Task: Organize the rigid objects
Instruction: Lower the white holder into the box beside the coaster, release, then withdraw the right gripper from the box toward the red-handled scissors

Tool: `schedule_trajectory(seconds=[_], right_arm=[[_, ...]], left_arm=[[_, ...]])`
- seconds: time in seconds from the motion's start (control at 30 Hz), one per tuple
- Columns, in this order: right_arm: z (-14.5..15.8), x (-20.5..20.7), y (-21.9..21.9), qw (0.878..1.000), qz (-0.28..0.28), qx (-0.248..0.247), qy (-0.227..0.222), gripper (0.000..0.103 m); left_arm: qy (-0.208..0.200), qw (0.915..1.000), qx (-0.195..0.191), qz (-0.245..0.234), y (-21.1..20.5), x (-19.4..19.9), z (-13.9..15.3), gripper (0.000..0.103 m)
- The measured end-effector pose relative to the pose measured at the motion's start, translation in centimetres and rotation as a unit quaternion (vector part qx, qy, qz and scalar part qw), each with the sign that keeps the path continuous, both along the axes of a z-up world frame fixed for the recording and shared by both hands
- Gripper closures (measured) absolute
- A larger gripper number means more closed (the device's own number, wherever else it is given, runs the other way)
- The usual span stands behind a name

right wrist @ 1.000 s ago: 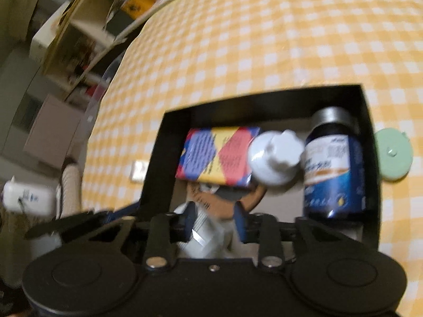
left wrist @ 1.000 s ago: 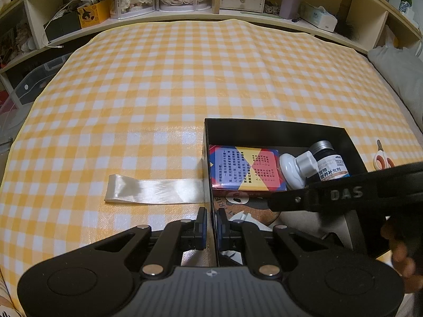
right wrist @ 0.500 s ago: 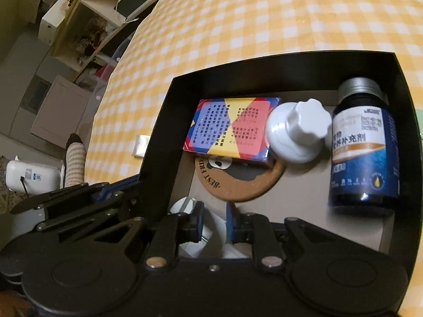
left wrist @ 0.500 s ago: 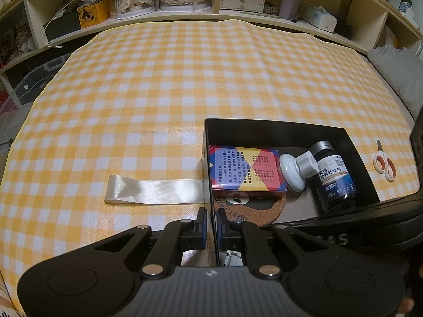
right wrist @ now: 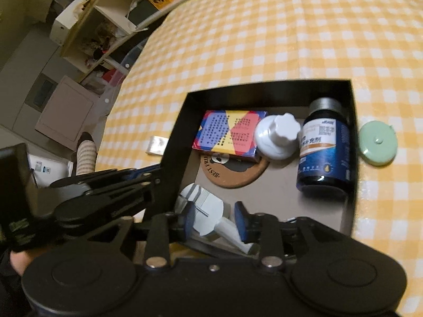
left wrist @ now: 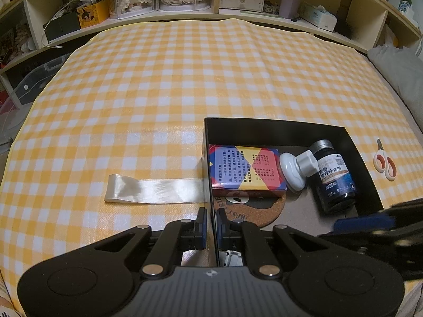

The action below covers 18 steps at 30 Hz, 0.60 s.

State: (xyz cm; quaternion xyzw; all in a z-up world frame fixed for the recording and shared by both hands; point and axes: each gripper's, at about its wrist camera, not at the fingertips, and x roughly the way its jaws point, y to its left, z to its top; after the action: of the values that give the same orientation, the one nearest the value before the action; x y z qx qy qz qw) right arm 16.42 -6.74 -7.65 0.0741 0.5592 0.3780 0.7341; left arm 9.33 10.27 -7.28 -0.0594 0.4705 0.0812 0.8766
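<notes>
A black box (left wrist: 275, 128) (right wrist: 174, 142) sits on the checked cloth. Inside lie a colourful carton (left wrist: 246, 169) (right wrist: 228, 132), a white knob-shaped lid (left wrist: 296, 166) (right wrist: 277, 137), a dark blue bottle (left wrist: 333, 177) (right wrist: 325, 148), a cork coaster (left wrist: 253, 211) (right wrist: 232, 170) and a white object (right wrist: 208, 211). My left gripper (left wrist: 210, 224) is shut on the box's left wall. My right gripper (right wrist: 215, 219) is open just above the white object, which lies between its fingers.
A strip of clear tape (left wrist: 156, 189) lies on the cloth left of the box. Small scissors (left wrist: 384, 162) lie to its right. A green round tape measure (right wrist: 378, 142) lies beside the box's right wall. Shelves line the far edge.
My right gripper closed on the white object inside the box, then opened and drew back, leaving it in the near left corner. The left gripper has not moved.
</notes>
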Motion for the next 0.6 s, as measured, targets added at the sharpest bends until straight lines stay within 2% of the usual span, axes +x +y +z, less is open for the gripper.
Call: schedule_trajectory(seconds=[0.03, 0.1, 0.13, 0.2, 0.3, 0.4, 0.6], right_arm=[[0.4, -0.2, -0.1, 1.0, -0.001, -0.002, -0.006, 0.055], [1.2, -0.5, -0.6, 1.0, -0.002, -0.005, -0.019, 0.038], [1.7, -0.7, -0.9, 1.0, -0.002, -0.006, -0.026, 0.034], [2.5, -0.8, -1.4, 0.999, -0.002, -0.007, -0.037, 0.019], [3.7, -0.5, -2.5, 0.999, -0.013, -0.005, -0.051, 0.005], [5.1, 0.0, -4.0, 0.997, -0.034, -0.004, -0.076, 0.0], [6.6, 2.1, -8.3, 0.988, -0.095, -0.013, -0.124, 0.0]], left_arm=[[0.0, 1.0, 0.001, -0.001, -0.1, 0.0, 0.0, 0.094], [0.0, 1.0, 0.001, -0.001, -0.1, 0.0, 0.1, 0.094], [0.0, 1.0, 0.001, -0.001, -0.1, 0.0, 0.1, 0.094], [-0.001, 1.0, 0.001, -0.001, -0.2, 0.0, 0.1, 0.094], [-0.002, 1.0, 0.0, 0.0, -0.1, 0.1, 0.2, 0.094], [-0.002, 1.0, -0.001, -0.002, -0.1, 0.1, 0.3, 0.096], [-0.002, 1.0, 0.004, -0.006, 0.0, 0.2, 0.3, 0.097]])
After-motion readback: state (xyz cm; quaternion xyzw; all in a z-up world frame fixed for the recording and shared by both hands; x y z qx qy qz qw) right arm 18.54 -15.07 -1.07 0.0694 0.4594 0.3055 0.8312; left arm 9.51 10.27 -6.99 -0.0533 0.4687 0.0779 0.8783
